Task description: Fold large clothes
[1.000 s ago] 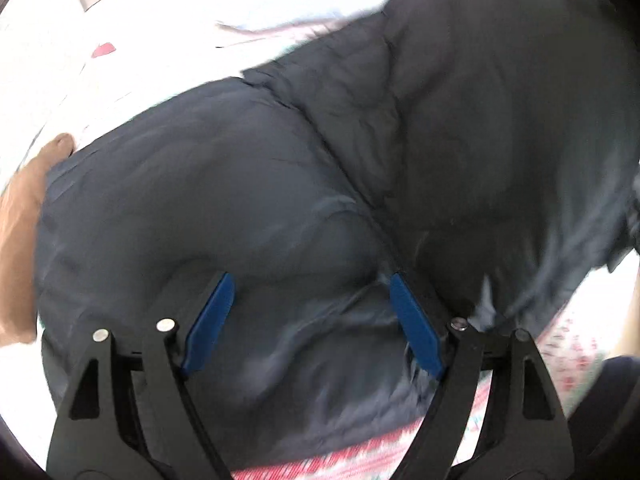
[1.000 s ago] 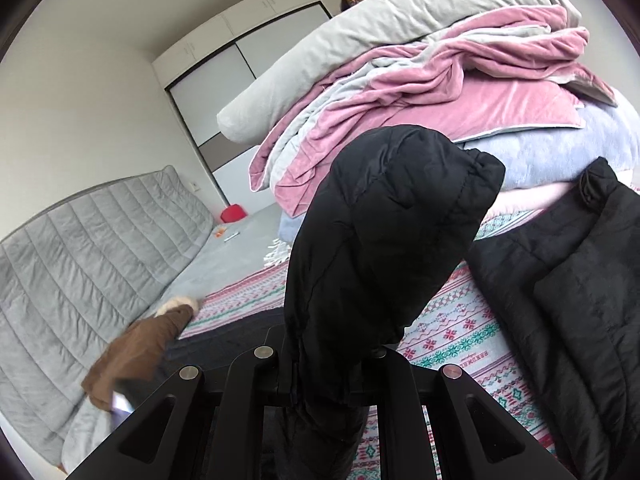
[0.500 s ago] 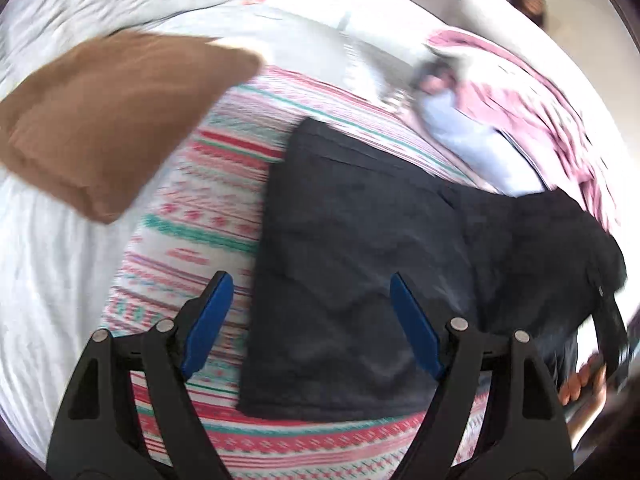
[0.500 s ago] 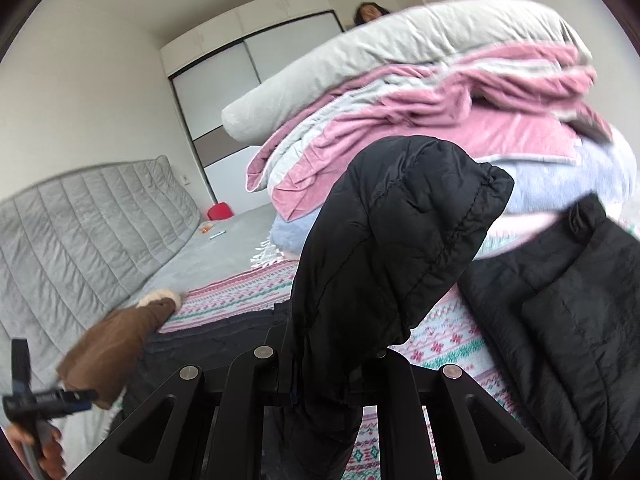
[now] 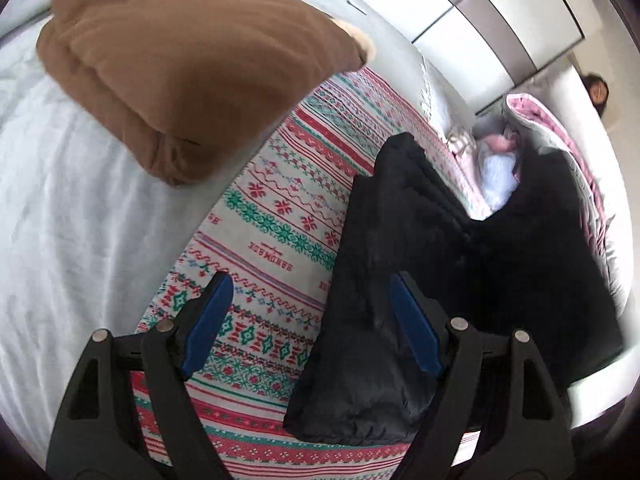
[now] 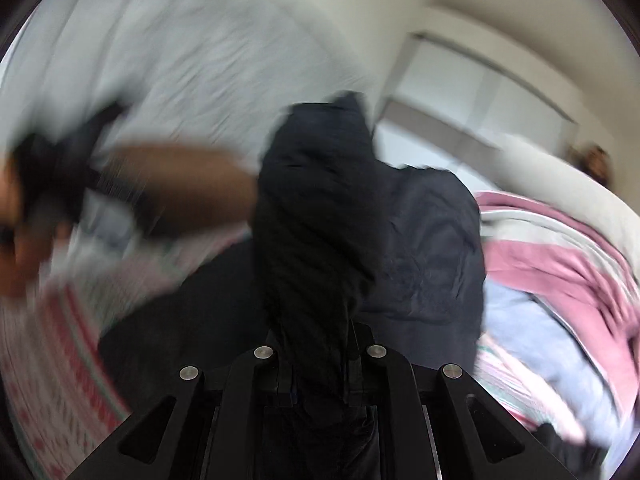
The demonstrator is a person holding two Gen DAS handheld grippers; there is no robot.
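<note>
We see our left gripper [image 5: 308, 320] wide open, holding nothing | black jacket [image 5: 384, 280] lies on the patterned blanket [image 5: 264, 216], reaching under its right-side finger | our right gripper [image 6: 320, 344] squeezes a jacket fold that sticks up between its jaws

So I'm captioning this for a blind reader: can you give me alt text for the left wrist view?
The open left gripper, fingers empty, hangs over a black jacket lying on a red and green patterned blanket. A folded brown garment lies beyond on the pale bed sheet.
</note>
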